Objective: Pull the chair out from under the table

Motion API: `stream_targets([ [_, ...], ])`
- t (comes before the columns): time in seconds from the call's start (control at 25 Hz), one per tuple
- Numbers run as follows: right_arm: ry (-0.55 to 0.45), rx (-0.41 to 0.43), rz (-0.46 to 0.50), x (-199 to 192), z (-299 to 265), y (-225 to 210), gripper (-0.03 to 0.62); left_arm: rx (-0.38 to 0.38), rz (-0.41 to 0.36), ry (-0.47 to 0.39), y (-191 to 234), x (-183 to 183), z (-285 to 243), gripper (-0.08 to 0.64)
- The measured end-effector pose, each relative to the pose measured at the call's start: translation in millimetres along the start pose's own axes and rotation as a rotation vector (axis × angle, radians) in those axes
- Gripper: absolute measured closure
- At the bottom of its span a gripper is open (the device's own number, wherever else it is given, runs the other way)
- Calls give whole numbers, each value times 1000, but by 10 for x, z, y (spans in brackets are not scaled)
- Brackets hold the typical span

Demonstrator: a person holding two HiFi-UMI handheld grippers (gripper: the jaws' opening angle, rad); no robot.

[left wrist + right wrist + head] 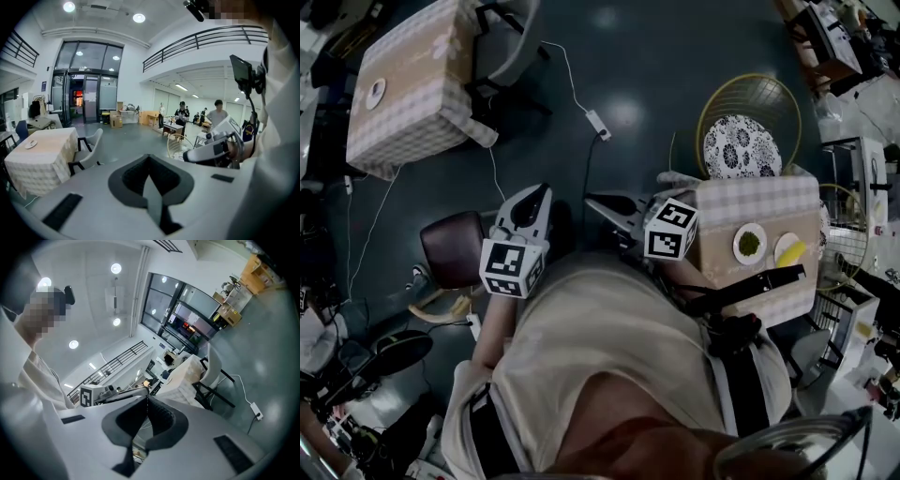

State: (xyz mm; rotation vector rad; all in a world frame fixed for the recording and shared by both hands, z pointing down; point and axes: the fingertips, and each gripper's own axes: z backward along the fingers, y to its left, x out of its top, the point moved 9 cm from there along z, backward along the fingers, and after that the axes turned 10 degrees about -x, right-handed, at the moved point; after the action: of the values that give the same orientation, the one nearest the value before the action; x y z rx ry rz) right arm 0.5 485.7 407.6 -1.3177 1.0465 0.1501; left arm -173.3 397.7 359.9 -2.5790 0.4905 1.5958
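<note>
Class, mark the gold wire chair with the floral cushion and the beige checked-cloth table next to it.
Gold wire chair (773,103): head view, wire back above cushion.
Beige checked-cloth table (741,202): head view, bare cloth top.

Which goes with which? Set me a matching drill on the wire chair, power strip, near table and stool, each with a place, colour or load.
Things:
1 wire chair
2 power strip
3 near table
4 stool

Matches:
A lies on the floor on a white cord
B holds two plates
C bears a patterned cushion
D dark red

Pairs: 1-C; 2-A; 3-B; 4-D
</note>
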Motion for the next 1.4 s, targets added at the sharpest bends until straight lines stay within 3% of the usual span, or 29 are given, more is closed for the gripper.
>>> stream_targets([
  [0.36,-31,-106,22,73,-145,-8,581,-118,-35,-44,380,58,-85,552],
  [0.48,-12,-122,52,116,-287,68,580,-16,68,-144,610,108,-6,552],
  [0.56,-15,-154,104,186,-427,125,580,6,140,-200,806,154,20,552],
  [0.8,4,-182,181,307,-966,286,581,-125,286,-291,1268,250,106,552],
  [1.0,54,-171,224,383,-1462,350,581,-170,276,-329,1618,214,272,552],
  [1.2,107,-152,253,410,-1879,426,580,-134,296,-342,1991,86,488,552],
  [1.4,167,-137,271,435,-2170,416,581,-103,275,-290,2246,-38,610,552],
])
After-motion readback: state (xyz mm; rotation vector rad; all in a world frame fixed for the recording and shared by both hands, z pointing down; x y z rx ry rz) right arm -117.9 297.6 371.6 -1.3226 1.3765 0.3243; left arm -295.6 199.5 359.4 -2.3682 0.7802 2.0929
